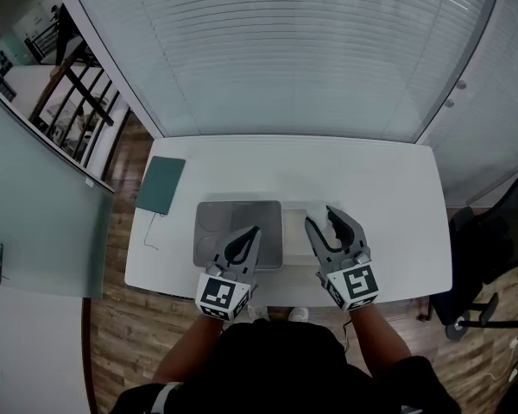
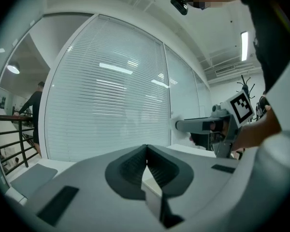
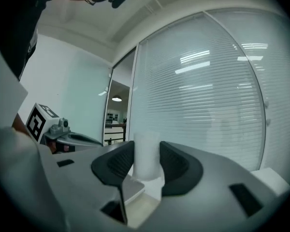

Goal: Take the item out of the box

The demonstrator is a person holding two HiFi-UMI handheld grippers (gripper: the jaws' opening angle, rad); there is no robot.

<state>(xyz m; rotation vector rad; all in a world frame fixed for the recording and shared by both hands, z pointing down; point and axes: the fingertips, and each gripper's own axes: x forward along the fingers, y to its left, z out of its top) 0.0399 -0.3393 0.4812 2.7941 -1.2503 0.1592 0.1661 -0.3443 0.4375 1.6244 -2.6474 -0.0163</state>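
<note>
Right gripper (image 1: 325,221) clamped on white item (image 3: 146,153); left gripper (image 1: 252,231) closed and empty.

Head view: the grey box (image 1: 216,218) lies flat on the white table (image 1: 388,197), with the left gripper over its near right part. The right gripper holds the item just right of the box, outside it. A green notebook (image 1: 161,185) lies at the table's left edge.
Left gripper view: both jaws meet at the tips, with nothing between them.
Right gripper view: the pale, upright, roughly cylindrical item stands between the jaws, with both pads pressed against its sides.
</note>
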